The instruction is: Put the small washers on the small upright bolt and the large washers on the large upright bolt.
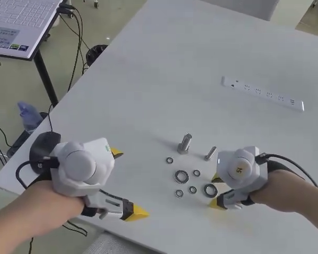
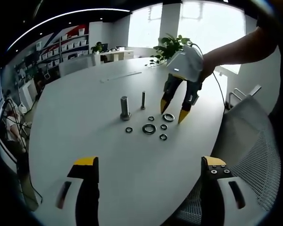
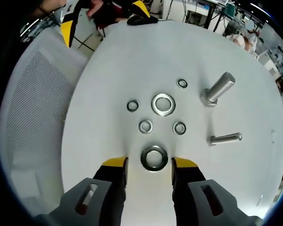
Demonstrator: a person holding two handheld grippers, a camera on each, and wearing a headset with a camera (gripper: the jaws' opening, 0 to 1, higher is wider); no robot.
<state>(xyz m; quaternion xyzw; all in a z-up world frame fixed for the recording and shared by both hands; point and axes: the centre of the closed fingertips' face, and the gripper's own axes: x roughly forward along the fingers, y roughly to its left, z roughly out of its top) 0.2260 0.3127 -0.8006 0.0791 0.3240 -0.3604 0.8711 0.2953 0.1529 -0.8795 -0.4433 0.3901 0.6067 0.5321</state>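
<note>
Two grippers inspected. Right gripper (image 3: 150, 163): jaws spread, yellow tips straddling one large washer (image 3: 154, 158) that lies flat on the white table (image 3: 108, 70), with a narrow gap on either side; nothing pinched. The second large washer (image 3: 163, 104) lies at 12 o'clock from the first, with four small washers (image 3: 145, 126) scattered around it. Large bolt (image 3: 218, 88) stands at 2 o'clock, small bolt (image 3: 225, 138) at 3 o'clock. Left gripper (image 2: 149, 162): jaws wide apart, empty, near the table's edge, well apart from the hardware.

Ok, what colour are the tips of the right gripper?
Yellow, on the grey-bodied right gripper; this shows best in the right gripper view.
</note>
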